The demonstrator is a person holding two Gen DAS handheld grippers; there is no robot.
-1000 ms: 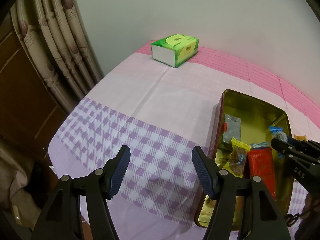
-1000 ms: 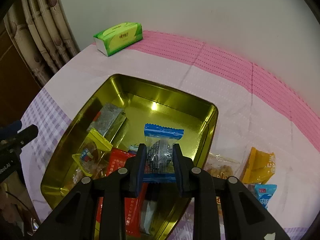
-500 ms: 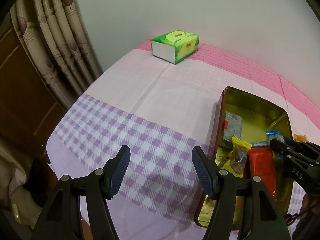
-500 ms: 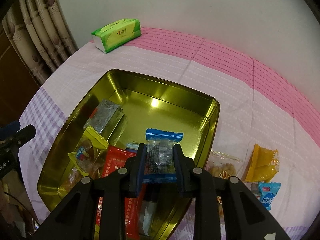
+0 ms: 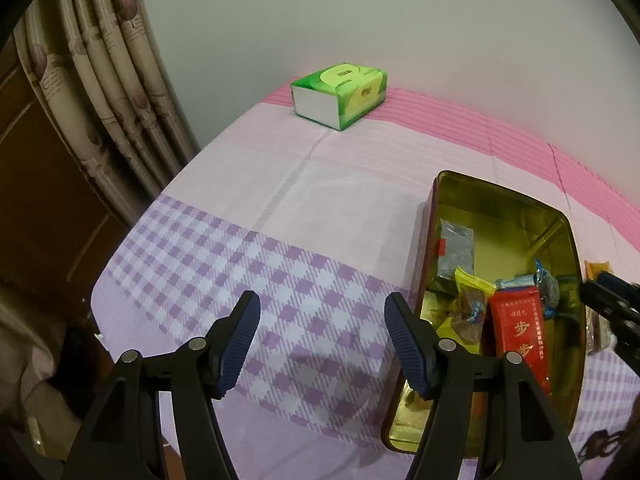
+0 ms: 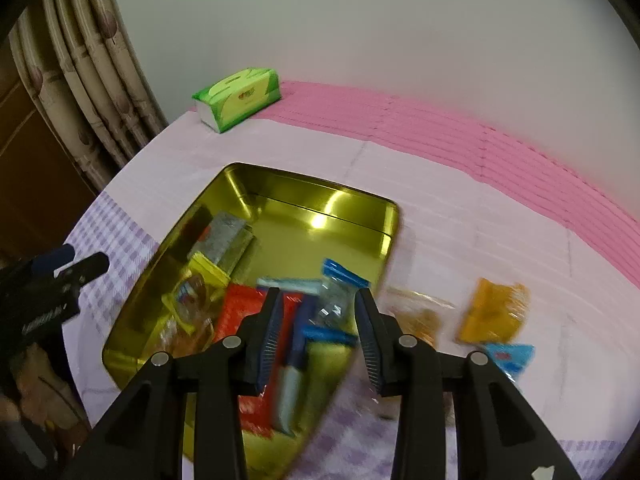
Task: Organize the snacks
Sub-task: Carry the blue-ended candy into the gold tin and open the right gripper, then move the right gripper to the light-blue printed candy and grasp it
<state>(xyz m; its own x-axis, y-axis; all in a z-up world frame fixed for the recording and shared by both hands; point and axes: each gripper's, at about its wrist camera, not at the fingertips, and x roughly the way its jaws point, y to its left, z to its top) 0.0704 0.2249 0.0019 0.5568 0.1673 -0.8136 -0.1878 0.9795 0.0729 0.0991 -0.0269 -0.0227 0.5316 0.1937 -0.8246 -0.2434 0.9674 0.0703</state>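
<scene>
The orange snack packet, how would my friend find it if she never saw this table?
Start at the gold tin on the pink and purple tablecloth. On the cloth outside the tin's right side lie three packets. The orange snack packet is the only solid orange one, between a clear packet and a smaller blue packet.

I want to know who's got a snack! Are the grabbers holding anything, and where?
Nothing is held. The right gripper has just been opening, and the blue-ended snack packet lies loose in the gold tin. The left gripper is open over the tablecloth.

Green tissue box [image 5: 339,95], beige curtain [image 5: 116,92]
</scene>
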